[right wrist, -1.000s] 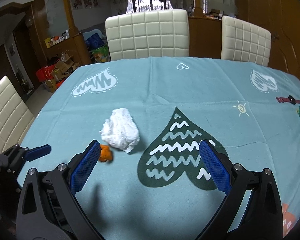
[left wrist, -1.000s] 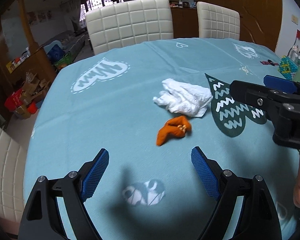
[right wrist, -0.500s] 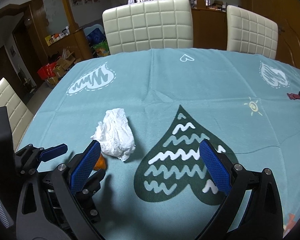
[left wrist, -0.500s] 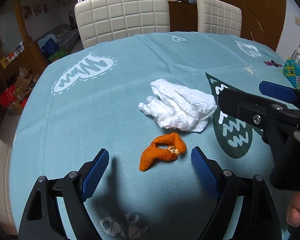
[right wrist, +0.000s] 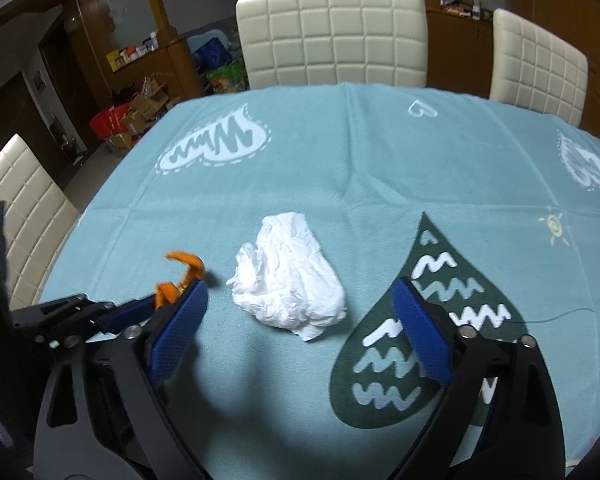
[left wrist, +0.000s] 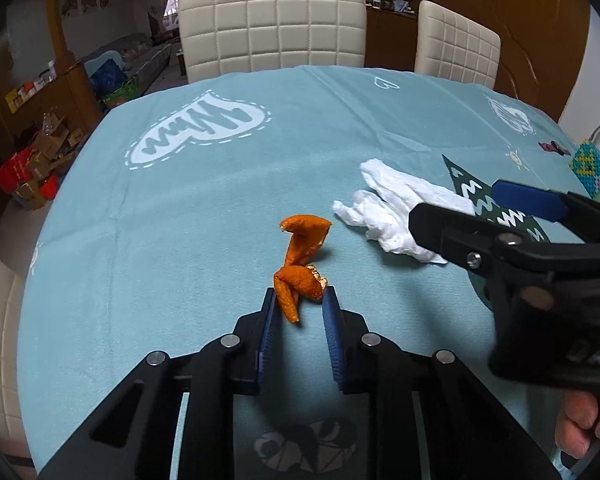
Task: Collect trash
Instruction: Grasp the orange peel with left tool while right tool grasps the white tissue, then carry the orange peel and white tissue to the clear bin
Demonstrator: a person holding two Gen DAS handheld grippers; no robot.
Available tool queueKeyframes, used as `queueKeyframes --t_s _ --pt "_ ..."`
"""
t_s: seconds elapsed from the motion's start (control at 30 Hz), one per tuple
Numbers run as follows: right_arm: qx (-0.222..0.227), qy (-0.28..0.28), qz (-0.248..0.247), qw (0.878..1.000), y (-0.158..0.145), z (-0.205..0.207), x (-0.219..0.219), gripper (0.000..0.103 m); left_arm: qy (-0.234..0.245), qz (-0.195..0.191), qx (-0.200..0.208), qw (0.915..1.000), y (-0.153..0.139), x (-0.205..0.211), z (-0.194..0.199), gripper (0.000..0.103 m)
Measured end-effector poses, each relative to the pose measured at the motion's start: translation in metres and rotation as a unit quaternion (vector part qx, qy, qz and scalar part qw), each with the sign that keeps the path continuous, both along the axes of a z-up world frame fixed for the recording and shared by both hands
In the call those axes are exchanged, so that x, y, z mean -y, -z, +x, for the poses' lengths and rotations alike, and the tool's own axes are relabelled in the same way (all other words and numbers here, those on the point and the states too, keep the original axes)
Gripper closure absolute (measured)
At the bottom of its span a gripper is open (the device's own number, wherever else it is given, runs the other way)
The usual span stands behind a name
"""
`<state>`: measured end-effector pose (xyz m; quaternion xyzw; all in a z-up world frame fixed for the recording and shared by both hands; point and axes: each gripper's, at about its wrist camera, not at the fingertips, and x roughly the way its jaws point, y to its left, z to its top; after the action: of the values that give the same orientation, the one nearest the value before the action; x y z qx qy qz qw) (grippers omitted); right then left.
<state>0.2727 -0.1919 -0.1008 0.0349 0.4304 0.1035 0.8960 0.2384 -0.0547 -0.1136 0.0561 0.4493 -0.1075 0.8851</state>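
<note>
Table (left wrist: 180,216): peel (left wrist: 300,264) near front, crumpled tissue (left wrist: 396,216) just right of it, apart. Left gripper (left wrist: 299,300) at peel's near end, peel between fingers. Right gripper (right wrist: 300,312) straddling tissue, not touching. Two chairs (left wrist: 272,24) behind far edge; third chair (right wrist: 24,208) at left side.

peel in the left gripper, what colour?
Orange. The peel shows best in the left wrist view, pinched at the left gripper tips.

The worktop (left wrist: 180,208) is viewed closely and obliquely downward from each gripper's wrist. The white tissue (right wrist: 288,280), orange peel (left wrist: 300,264) and far chairs (right wrist: 332,32) are shared by both views.
</note>
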Motion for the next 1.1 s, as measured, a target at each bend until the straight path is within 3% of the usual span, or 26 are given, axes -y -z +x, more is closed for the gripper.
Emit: queueKeyframes --t_s 0.07,0.13,0.17,0.23,0.43,1.1 --pt "-0.019 -0.003 0.001 1.000 0.007 0.005 -0.002 0.037 -0.006 0.003 0.006 1.0000 -0.002 -0.005 -0.001 0.081" --pt "-0.039 -0.005 0.006 0.999 0.014 0.007 -0.003 0.067 -0.012 -0.003 0.006 0.9999 -0.005 -0.010 -0.001 0.081" --pt "-0.047 -0.009 0.007 0.999 0.018 0.006 -0.005 0.067 -0.014 -0.005 0.007 0.9999 -0.006 -0.012 -0.002 0.081" --pt "-0.033 -0.006 -0.002 0.999 0.016 0.001 -0.007 0.077 -0.017 -0.005 0.012 0.9998 -0.009 -0.015 -0.004 0.081" --pt "0.020 -0.024 -0.021 0.999 -0.015 -0.022 -0.020 0.080 -0.020 -0.007 0.027 0.9994 -0.024 -0.020 -0.015 0.082" --pt "0.083 -0.061 -0.051 0.993 -0.080 -0.079 -0.073 0.080 -0.062 -0.001 0.102 0.9928 -0.080 -0.084 -0.079 0.082"
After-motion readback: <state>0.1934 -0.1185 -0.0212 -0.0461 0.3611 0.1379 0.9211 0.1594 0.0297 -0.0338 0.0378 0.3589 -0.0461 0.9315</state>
